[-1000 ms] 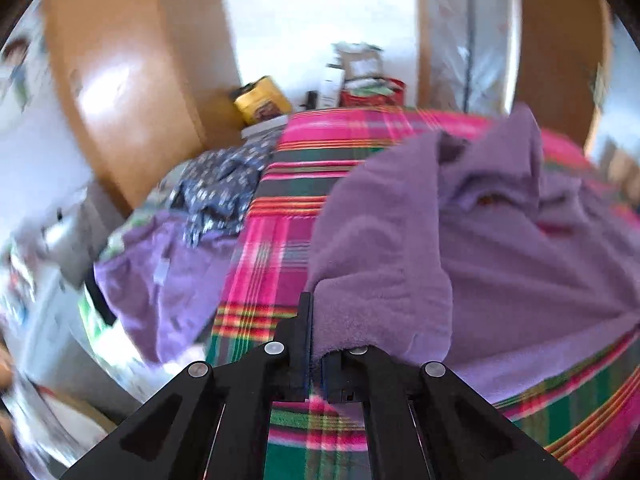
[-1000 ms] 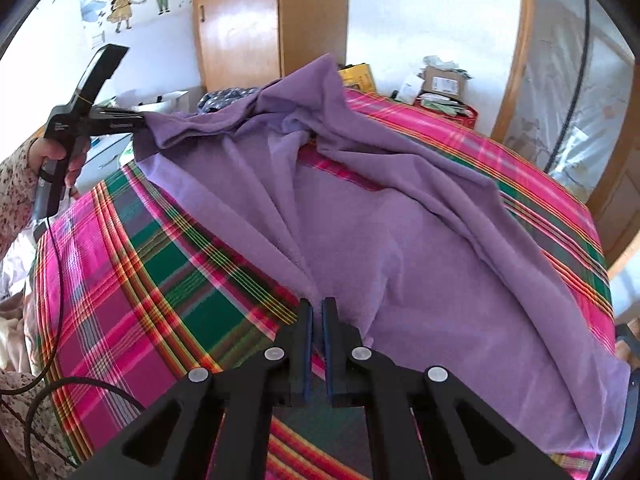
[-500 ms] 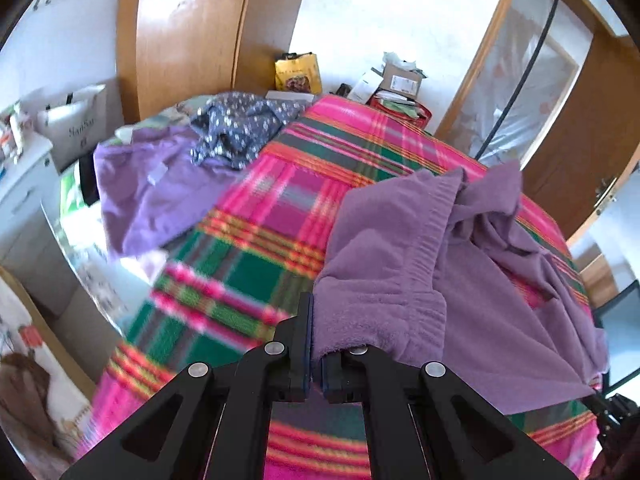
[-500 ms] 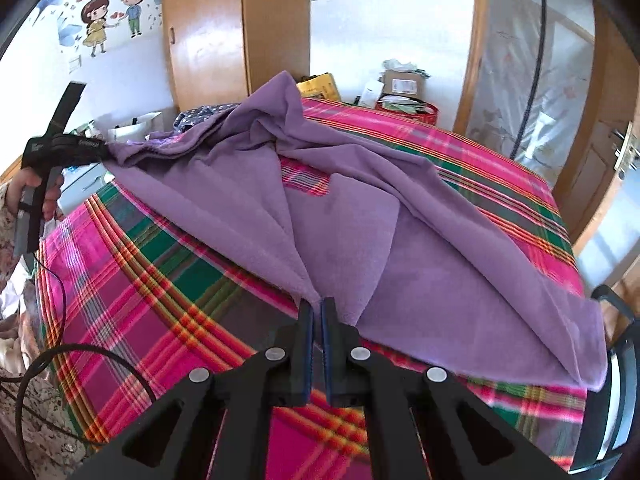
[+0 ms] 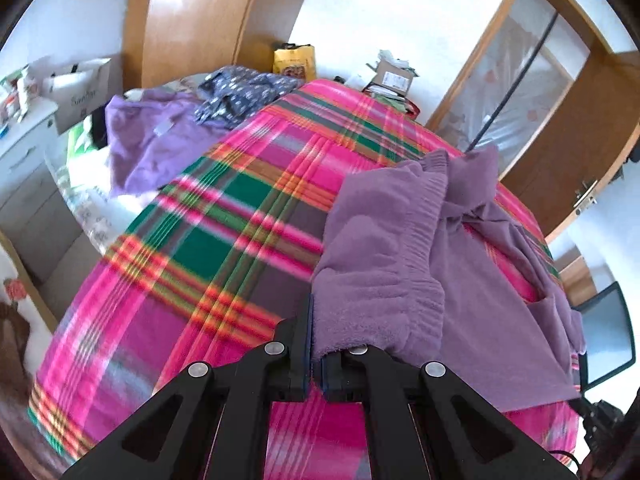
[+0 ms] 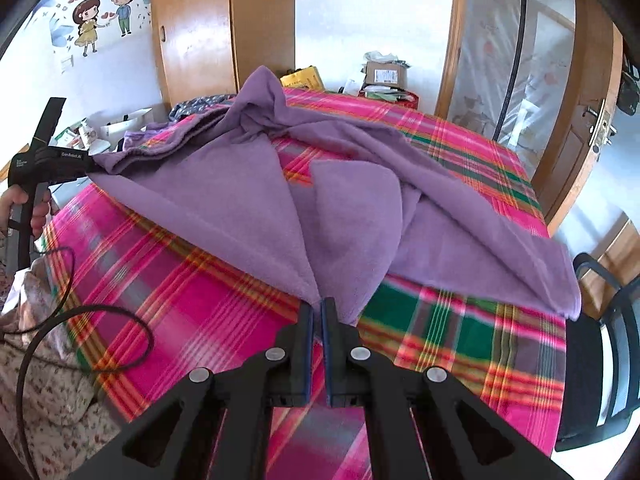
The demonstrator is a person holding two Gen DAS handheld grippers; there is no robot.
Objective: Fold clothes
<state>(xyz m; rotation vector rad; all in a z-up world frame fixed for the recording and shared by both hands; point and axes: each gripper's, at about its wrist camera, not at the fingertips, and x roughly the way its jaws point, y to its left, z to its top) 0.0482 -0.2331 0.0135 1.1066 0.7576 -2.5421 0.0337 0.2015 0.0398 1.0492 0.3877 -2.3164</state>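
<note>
A purple fleece garment with a ribbed elastic band is stretched over the plaid bed between both grippers. My left gripper is shut on the banded edge, and cloth drapes over its right finger. In the right wrist view the same garment fans out from a pinched corner, with my right gripper shut on that corner. The left gripper shows there at the far left, gripping the other end, with a hand on its handle.
The bed carries a pink and green plaid blanket. A second purple garment and a dark patterned one lie at its far left. White drawers stand left, a black chair right, and a cable loops in front.
Both grippers have drawn the garment back toward the bed's near edge, so more blanket shows beyond it. The left wrist view has rolled. Both grips are unchanged.
</note>
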